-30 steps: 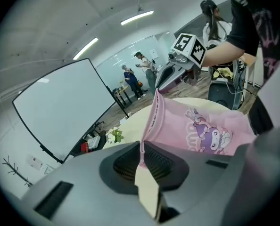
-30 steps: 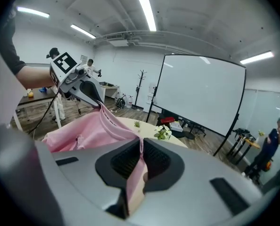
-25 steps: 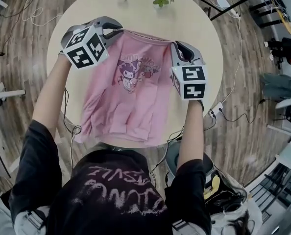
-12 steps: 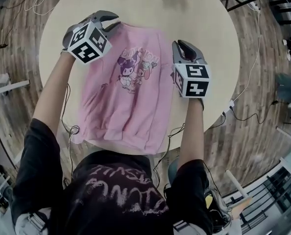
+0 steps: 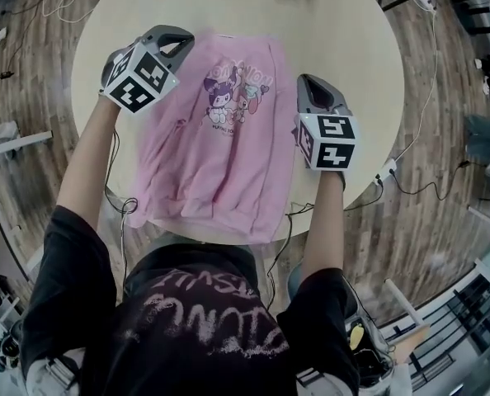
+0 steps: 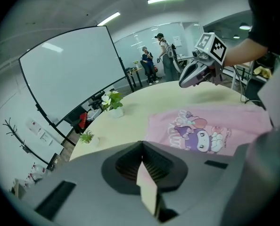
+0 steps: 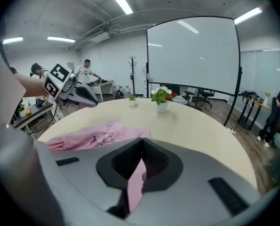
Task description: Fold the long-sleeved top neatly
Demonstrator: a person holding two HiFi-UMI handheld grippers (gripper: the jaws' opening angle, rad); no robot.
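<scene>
The pink long-sleeved top (image 5: 220, 155) lies print-up on the round cream table (image 5: 352, 48), its hem hanging over the near edge. My left gripper (image 5: 176, 41) is at the top's far left shoulder. Its jaws have just been closing, and a thin pale strip of the cloth (image 6: 147, 187) shows pinched between them. My right gripper (image 5: 310, 86) is at the top's right edge. Its jaws have also just been closing, with pink cloth (image 7: 136, 185) between them. The top (image 6: 210, 131) spreads out ahead in the left gripper view; in the right gripper view the top (image 7: 93, 136) lies to the left.
Two small potted plants (image 7: 161, 97) (image 7: 132, 98) stand at the far side of the table. A white power strip (image 5: 386, 170) and cables lie on the wooden floor to the right. A large whiteboard (image 6: 69, 74) and people stand beyond the table.
Both grippers have sunk toward the table with the top. It hung from them a second ago and now lies spread on the tabletop.
</scene>
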